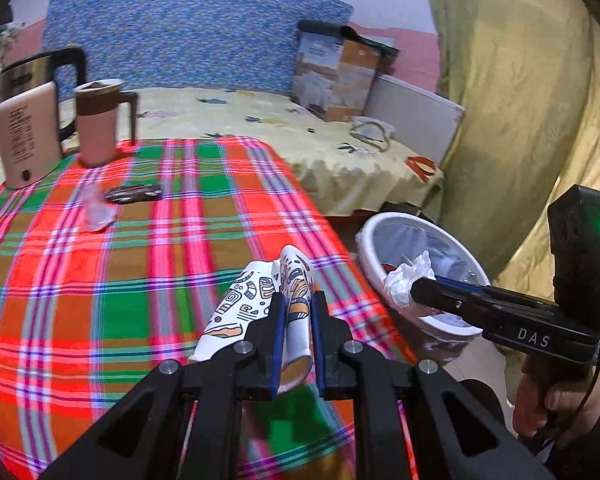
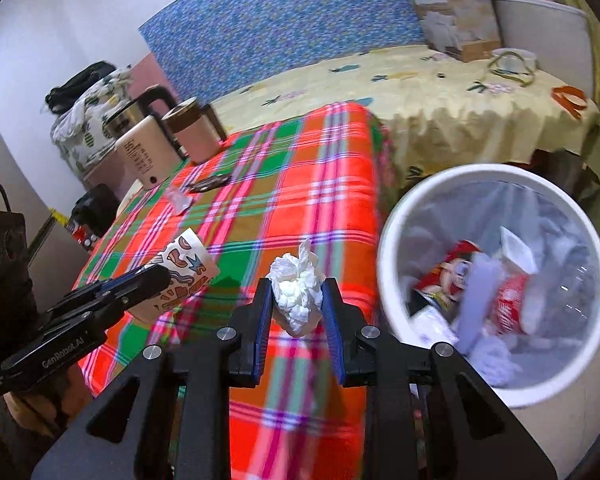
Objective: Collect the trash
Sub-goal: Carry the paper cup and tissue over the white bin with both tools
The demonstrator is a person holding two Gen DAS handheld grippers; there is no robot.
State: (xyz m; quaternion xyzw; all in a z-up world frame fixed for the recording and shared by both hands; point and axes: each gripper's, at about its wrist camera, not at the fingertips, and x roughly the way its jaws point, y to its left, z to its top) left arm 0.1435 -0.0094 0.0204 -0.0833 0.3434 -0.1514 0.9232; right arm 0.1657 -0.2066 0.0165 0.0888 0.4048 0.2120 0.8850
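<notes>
White tissue between right fingers

Your work surface is the plaid-covered table. On it, at ten o'clock, stand a pink kettle and a lidded mug; nearer you lie a dark wrapper and clear plastic scrap.

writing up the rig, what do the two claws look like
Both are black plastic with blue finger pads and silver bolts. The left claw reads "GenRobot.AI" on its side. The right claw reads "DAS", has a green light on its black block, and a thin black cable.
</notes>
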